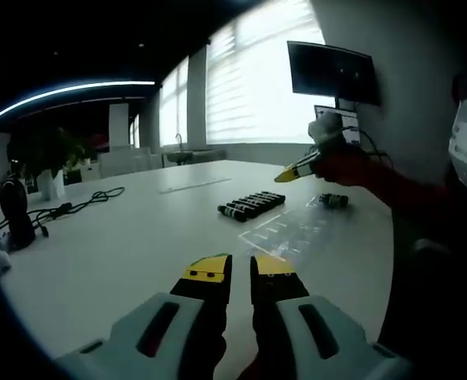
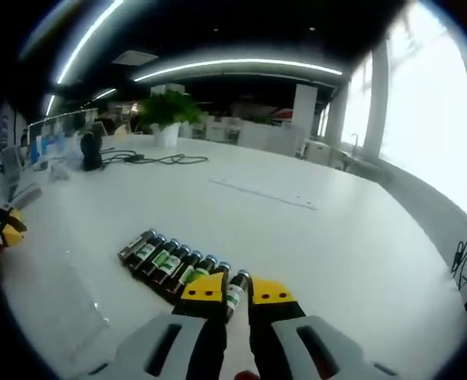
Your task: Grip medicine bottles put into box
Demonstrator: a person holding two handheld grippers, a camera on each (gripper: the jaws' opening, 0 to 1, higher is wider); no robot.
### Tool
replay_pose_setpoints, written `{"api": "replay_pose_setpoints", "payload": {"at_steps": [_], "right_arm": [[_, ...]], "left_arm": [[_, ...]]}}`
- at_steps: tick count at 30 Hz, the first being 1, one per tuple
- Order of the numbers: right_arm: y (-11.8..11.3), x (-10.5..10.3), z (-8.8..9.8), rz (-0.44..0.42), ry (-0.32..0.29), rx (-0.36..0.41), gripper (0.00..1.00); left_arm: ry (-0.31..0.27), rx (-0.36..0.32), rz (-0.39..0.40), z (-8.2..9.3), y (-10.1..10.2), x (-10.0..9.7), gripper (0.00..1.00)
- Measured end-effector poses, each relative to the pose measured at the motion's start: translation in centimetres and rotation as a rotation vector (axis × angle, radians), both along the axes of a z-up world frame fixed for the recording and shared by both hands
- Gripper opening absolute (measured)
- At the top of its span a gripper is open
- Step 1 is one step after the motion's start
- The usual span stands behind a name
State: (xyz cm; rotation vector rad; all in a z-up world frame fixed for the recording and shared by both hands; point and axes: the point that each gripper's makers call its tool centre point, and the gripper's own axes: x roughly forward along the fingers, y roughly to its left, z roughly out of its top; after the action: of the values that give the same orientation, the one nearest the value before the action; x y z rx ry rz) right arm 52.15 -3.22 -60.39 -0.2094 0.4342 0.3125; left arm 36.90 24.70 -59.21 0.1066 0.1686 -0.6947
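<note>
While the right gripper (image 2: 235, 294) closed its jaws around the end bottle (image 2: 235, 290) of the row (image 2: 174, 263) at six o'clock, that small, light, probably slippery vial wanted a mid-body hold, and the left gripper (image 1: 241, 273) sat nearly shut, empty.

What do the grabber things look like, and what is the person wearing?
Each gripper has pale grey arms with dark slots and black jaws capped with yellow pads. The left gripper shows a touch of green on one pad; the right gripper looks alike. In the left gripper view, a red sleeve shows behind the other gripper's yellow tip.
</note>
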Motion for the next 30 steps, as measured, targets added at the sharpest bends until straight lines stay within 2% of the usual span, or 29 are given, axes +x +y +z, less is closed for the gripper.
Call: {"api": "replay_pose_setpoints", "payload": {"at_steps": [5,10,17,30], "right_arm": [[0.2,0.4,-0.9,-0.002,0.028,-0.009,0.07],[0.2,0.7,-2.0,-0.004,0.085,-0.017,0.07],[0.1,0.8,-3.0,-0.011,0.114,-0.018,0.07],[0.0,1.2,-3.3,-0.037,0.141,-0.009,0.09]], "left_arm": [[-0.003,-0.004,0.003,0.2,0.1,0.0,0.03],[0.002,-0.006,0.004,0.1,0.1,0.1,0.03],[0.002,-0.006,0.003,0.1,0.1,0.1,0.03],[0.004,-0.01,0.006,0.1,0.1,0.1,0.03]]}}
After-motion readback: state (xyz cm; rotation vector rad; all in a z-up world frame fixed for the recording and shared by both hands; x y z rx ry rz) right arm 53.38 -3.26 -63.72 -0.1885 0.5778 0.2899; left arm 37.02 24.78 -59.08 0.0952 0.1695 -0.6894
